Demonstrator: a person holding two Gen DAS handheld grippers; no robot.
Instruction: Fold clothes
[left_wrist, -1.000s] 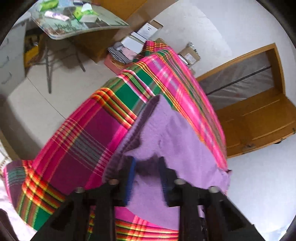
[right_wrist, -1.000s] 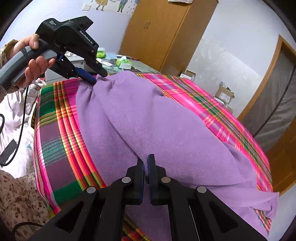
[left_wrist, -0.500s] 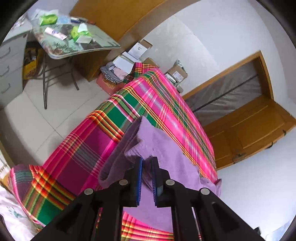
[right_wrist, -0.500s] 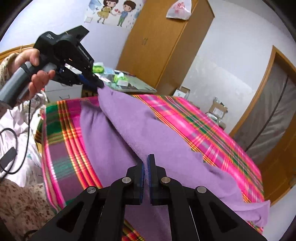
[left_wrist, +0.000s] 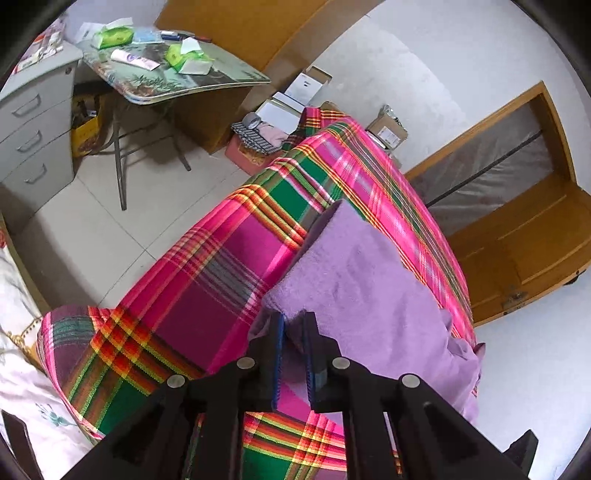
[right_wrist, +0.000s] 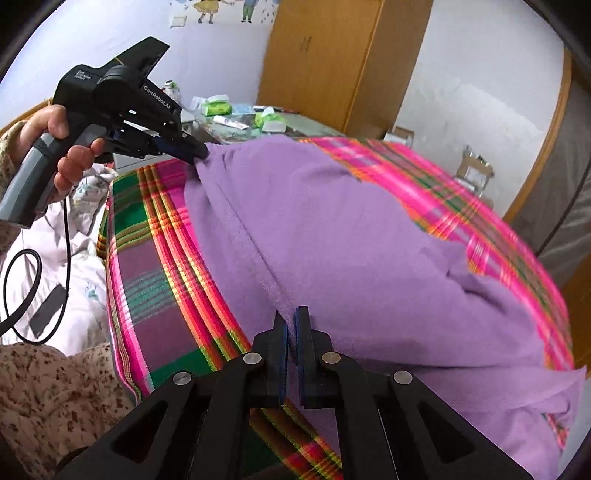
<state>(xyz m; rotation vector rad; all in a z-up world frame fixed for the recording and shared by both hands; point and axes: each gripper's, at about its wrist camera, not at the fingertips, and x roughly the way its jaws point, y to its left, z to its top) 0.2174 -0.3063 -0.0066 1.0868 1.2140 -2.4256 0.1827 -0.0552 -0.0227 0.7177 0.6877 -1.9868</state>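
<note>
A purple fleece garment (right_wrist: 351, 236) lies spread over a bed covered in a pink, green and orange plaid sheet (right_wrist: 155, 266). My left gripper (left_wrist: 293, 319) is shut on one corner of the purple garment (left_wrist: 354, 280) and holds that edge lifted off the sheet. In the right wrist view the same left gripper (right_wrist: 201, 153) shows at the upper left, held by a hand (right_wrist: 62, 147), pinching the far corner. My right gripper (right_wrist: 290, 314) is shut on the near folded edge of the garment.
A plaid sheet (left_wrist: 207, 280) drapes down the bed's side. Beyond it stand a cluttered folding table (left_wrist: 177, 81), a grey drawer unit (left_wrist: 33, 129), boxes on the floor (left_wrist: 280, 110), a wooden wardrobe (right_wrist: 332, 62) and a wooden door (left_wrist: 517, 206). White bedding (right_wrist: 44, 266) and a cable lie at the left.
The left gripper closed on the purple corner and lifted it. The garment's edge rose taut between both grippers, then came down and spread wider over the sheet.
</note>
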